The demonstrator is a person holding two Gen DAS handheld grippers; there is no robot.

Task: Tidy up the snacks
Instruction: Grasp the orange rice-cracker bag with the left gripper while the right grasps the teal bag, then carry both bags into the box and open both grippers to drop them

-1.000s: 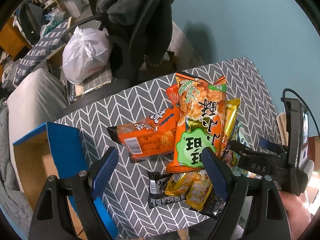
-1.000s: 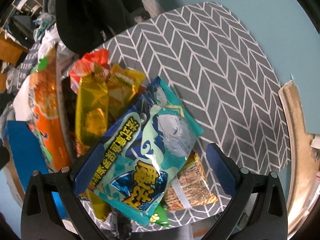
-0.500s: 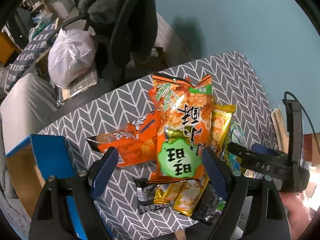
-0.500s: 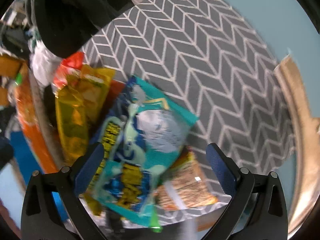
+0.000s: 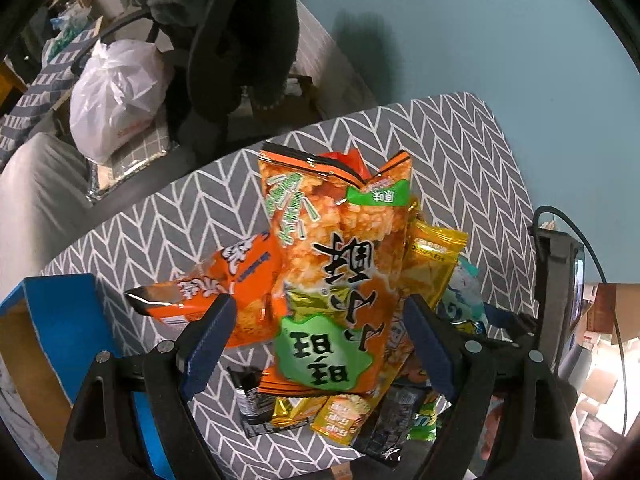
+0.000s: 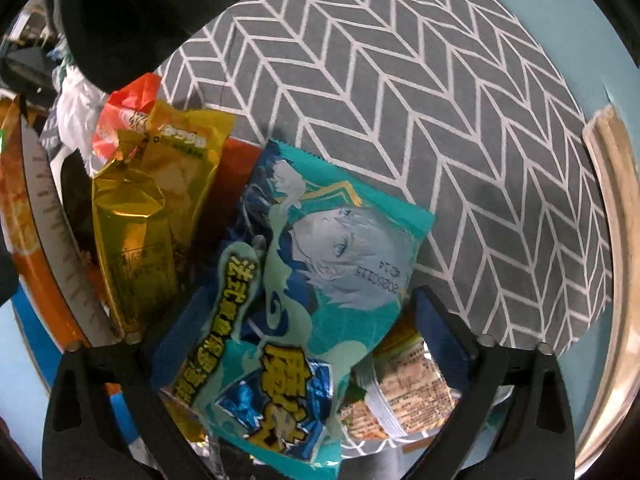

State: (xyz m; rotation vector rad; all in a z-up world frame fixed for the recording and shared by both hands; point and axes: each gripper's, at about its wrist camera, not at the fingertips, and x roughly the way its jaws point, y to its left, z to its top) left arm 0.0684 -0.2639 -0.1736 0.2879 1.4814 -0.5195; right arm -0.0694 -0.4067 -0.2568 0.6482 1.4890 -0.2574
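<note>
Snack pile on the grey chevron tablecloth. Left gripper spread wide, straddling the big orange rice-cracker bag; contact with its pads hard to judge. Right gripper also wide around the teal packet, gold packet just beside. Blue box at the table's left edge.
</note>
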